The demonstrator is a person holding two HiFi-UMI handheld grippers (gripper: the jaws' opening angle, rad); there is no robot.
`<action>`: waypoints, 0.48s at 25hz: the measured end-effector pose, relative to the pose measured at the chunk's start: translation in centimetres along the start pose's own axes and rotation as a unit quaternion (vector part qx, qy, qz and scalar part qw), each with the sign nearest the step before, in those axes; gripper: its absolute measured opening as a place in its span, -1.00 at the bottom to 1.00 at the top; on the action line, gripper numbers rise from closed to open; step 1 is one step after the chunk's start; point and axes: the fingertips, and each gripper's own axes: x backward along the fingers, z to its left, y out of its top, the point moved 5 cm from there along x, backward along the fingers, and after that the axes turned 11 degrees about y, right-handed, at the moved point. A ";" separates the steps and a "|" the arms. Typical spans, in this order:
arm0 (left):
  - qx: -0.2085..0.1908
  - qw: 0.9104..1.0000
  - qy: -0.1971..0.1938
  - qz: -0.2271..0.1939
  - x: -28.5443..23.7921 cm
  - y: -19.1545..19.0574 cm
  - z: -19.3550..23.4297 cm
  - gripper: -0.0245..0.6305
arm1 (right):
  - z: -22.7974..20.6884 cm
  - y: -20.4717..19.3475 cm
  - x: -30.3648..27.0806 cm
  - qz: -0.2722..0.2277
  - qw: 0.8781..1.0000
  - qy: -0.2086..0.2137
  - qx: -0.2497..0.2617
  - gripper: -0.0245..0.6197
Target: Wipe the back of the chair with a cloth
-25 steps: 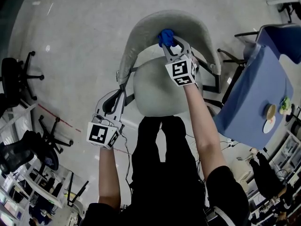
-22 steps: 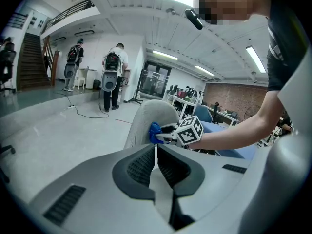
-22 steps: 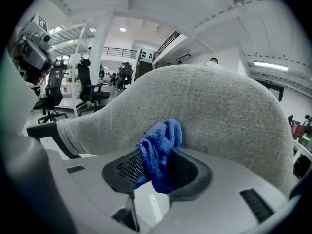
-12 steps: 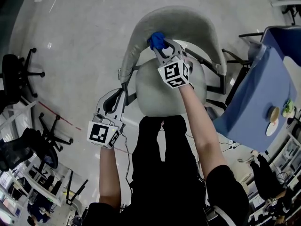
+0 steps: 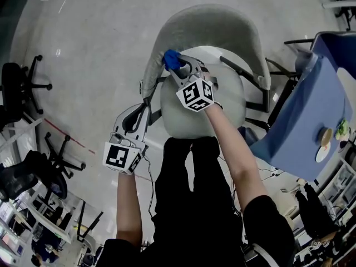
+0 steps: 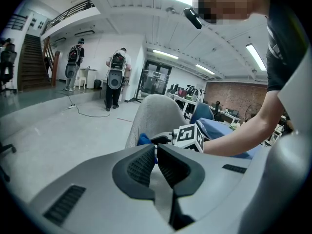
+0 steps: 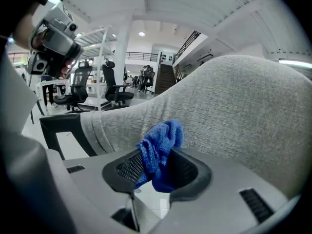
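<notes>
A grey fabric chair with a curved back (image 5: 206,21) and a round seat (image 5: 222,88) stands in front of me. My right gripper (image 5: 177,67) is shut on a blue cloth (image 5: 170,58), which presses against the inner left side of the chair back (image 7: 234,106); in the right gripper view the blue cloth (image 7: 158,152) bunches up between the jaws. Lower left, my left gripper (image 5: 132,121) hangs beside the chair's left armrest, its jaws closed with nothing between them. The left gripper view shows the chair back (image 6: 156,113) and the cloth (image 6: 143,140) from the side.
A table under a blue cover (image 5: 308,110) with small dishes stands at the right. Black office chairs (image 5: 22,88) sit at the left on the grey floor. Two people (image 6: 117,79) stand far off in the left gripper view.
My right gripper has carried the blue cloth leftward along the chair back, from its middle to its left side. The left gripper has stayed where it was.
</notes>
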 end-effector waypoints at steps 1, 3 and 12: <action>0.000 1.000 0.000 0.000 -0.1 -0.1 0.0 -0.82 | 0.5 -0.1 -0.3 0.000 1.000 0.008 0.004 -0.41; 0.000 1.000 0.000 -0.001 -0.3 -0.3 -0.1 -0.82 | 1.5 -0.2 -0.7 -0.002 1.000 0.021 0.009 -0.41; 0.009 1.000 -0.002 0.007 0.0 -1.8 -0.4 -0.82 | 6.5 -0.4 -1.9 -0.013 0.994 0.103 0.040 -0.41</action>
